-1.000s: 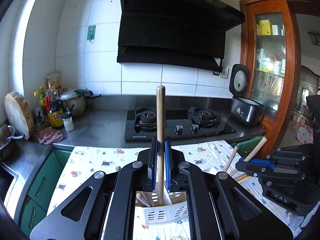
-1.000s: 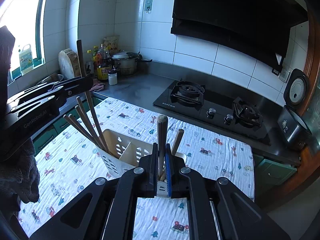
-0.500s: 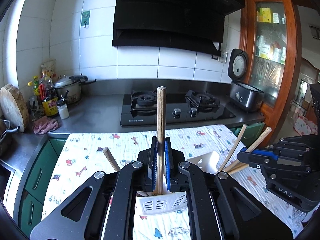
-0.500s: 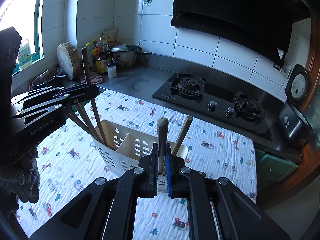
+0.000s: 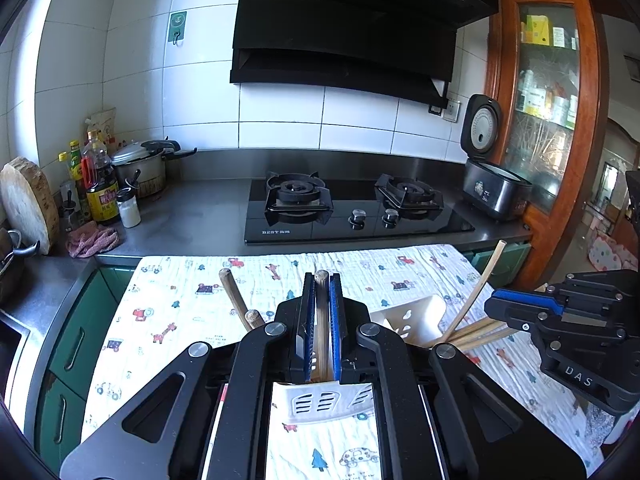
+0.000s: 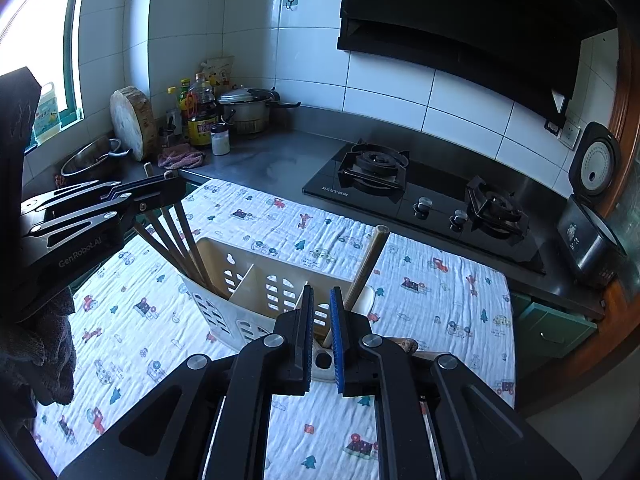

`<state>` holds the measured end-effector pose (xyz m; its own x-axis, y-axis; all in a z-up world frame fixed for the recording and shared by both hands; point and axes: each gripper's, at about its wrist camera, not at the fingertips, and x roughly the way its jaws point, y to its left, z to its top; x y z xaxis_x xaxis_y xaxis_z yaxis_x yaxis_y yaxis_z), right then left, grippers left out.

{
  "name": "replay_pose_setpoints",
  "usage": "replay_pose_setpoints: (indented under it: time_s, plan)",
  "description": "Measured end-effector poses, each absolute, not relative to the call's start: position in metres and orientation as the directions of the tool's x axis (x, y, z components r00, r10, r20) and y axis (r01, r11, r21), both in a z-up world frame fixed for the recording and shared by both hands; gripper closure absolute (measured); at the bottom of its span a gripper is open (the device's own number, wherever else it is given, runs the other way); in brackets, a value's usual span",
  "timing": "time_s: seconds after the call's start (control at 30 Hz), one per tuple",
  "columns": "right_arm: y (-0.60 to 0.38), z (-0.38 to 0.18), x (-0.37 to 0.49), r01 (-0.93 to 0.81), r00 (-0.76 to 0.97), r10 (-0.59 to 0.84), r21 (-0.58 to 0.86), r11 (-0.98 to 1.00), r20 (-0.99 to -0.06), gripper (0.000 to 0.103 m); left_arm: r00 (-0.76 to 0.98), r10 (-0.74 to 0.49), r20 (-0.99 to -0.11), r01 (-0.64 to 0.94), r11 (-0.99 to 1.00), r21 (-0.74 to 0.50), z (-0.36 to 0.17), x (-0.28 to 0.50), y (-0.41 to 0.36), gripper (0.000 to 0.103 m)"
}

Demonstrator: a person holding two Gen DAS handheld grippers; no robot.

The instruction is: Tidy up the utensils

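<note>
Here | printed cloth (image 5: 180,320) by steel counter (image 5: 200,216) | left tongs (image 5: 321,282) clamp wooden stick (image 5: 321,320) | right tongs (image 6: 322,298) parted, empty

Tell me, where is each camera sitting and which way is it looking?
Left wrist view: sits on the left hand-held gripper, looking along its fingers past the wooden handle they clamp, toward the stove; the right hand-held gripper shows at the right.
Right wrist view: sits on the right hand-held gripper, looking down over the white basket toward the stove; the left hand-held gripper and dark knit fabric show at the left.
Shared: stove, basket, patterned cloth, both grippers.
</note>
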<state>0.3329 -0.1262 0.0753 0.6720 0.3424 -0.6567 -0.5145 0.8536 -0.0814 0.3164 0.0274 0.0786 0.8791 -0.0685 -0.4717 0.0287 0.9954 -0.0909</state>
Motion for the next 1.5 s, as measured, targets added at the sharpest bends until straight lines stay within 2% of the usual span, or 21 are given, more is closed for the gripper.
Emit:
replay_pose_setpoints:
  time_s: [0.07, 0.2, 0.3, 0.5, 0.73, 0.83, 1.23, 1.5]
  plan:
    - [-0.126, 0.077, 0.332, -0.514, 0.674, 0.343, -0.082, 0.854, -0.654, 0.093, 0.880, -0.066, -0.470, 0.025, 0.995, -0.092, 0.080, 0.315, 0.028, 0.096]
    - [-0.128, 0.080, 0.330, -0.511, 0.680, 0.345, -0.081, 0.856, -0.647, 0.085, 0.885, -0.060, -0.462, 0.019, 0.996, -0.092, 0.083, 0.311, 0.028, 0.088]
    - [-0.129, 0.082, 0.328, -0.510, 0.684, 0.346, -0.082, 0.856, -0.642, 0.077, 0.890, -0.054, -0.452, 0.014, 0.996, -0.090, 0.086, 0.307, 0.028, 0.079]
    - [-0.131, 0.087, 0.321, -0.507, 0.695, 0.345, -0.089, 0.858, -0.631, 0.069, 0.901, -0.050, -0.431, 0.012, 0.996, -0.090, 0.094, 0.294, 0.028, 0.063]
    - [-0.137, 0.095, 0.309, -0.497, 0.712, 0.339, -0.100, 0.862, -0.616, 0.057, 0.915, -0.041, -0.401, 0.008, 0.996, -0.085, 0.103, 0.273, 0.025, 0.036]
    - [-0.140, 0.099, 0.302, -0.491, 0.719, 0.339, -0.098, 0.866, -0.607, 0.052, 0.920, -0.038, -0.390, 0.007, 0.997, -0.081, 0.105, 0.262, 0.025, 0.029]
    - [-0.157, 0.105, 0.265, -0.471, 0.743, 0.351, -0.073, 0.879, -0.571, 0.031, 0.930, -0.026, -0.367, 0.000, 0.998, -0.070, 0.110, 0.213, 0.025, 0.007]
    - [-0.168, 0.094, 0.236, -0.449, 0.751, 0.347, -0.049, 0.892, -0.562, 0.017, 0.922, -0.031, -0.387, 0.001, 0.997, -0.078, 0.099, 0.183, 0.027, 0.005]
